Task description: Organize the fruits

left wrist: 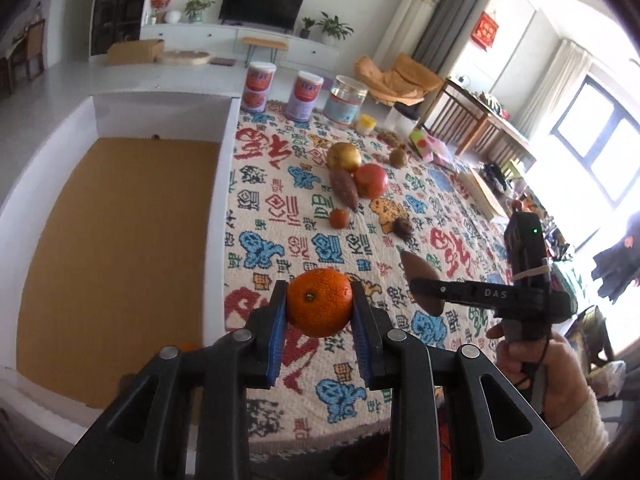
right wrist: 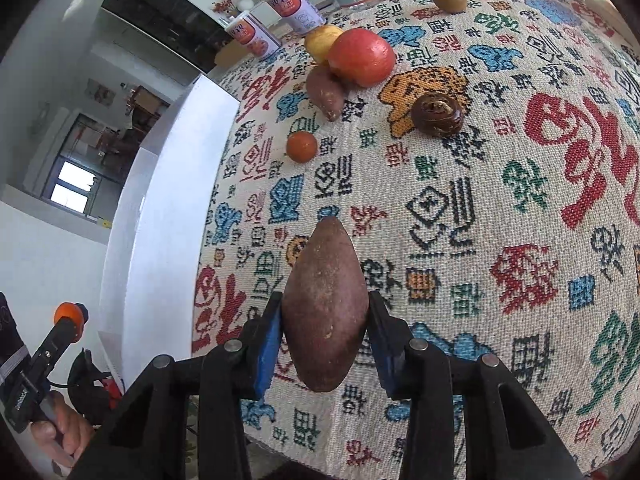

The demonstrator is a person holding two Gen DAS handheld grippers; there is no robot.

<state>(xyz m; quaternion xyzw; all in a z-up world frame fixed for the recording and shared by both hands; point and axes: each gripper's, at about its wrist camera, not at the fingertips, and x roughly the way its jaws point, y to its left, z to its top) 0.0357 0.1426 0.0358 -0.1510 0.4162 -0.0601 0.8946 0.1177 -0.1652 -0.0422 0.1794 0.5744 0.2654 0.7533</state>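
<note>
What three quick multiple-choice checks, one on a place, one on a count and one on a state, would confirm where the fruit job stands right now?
1. Where does the white box with the brown floor stand relative to the patterned cloth in the left wrist view?
A. left of it
B. right of it
C. on top of it

2. How many purple-labelled canisters stand at the far edge of the cloth?
A. one
B. two
C. four

3. What is the left gripper doing?
A. standing open over the cloth
B. shut on an apple
C. shut on the orange

Answers: 1 A, the box borders the cloth's left edge. 2 B, two canisters stand side by side. 3 C, both blue pads press the orange's sides.
</note>
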